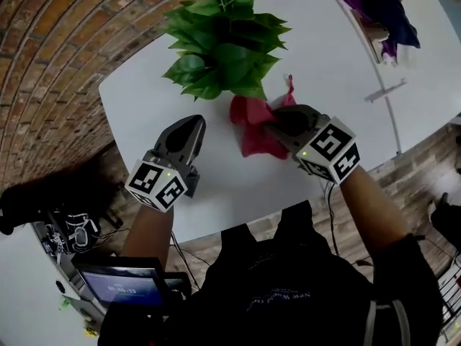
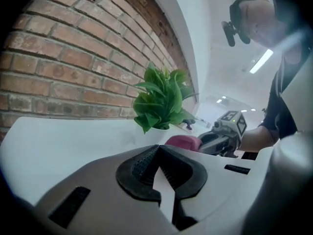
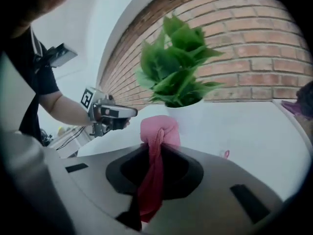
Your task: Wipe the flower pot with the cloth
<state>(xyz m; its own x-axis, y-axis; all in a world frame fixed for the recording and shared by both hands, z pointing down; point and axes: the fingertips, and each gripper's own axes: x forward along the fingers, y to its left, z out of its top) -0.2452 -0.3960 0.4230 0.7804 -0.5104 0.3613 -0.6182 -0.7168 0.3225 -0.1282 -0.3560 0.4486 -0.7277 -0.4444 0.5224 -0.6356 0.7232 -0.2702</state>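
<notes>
Red cloth (image 1: 252, 132) beside white flower pot (image 3: 184, 113)

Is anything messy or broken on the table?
Nothing is spilled or broken. The white flower pot with green leaves stands upright, and the right gripper is shut on the red cloth. Only a crumpled purple fabric heap on the neighbouring table looks untidy.

A leafy green plant (image 1: 223, 38) stands at the far side of the white surface (image 1: 137, 114) (its pot is hidden under the leaves). Just beside it, the right gripper (image 1: 272, 126) holds a bunched red cloth (image 1: 248, 132). The left gripper (image 1: 193, 125) hangs over the surface near the plant, jaws together. A purple garment (image 1: 382, 6) lies well apart on a neighbouring white top (image 1: 425, 85).
</notes>
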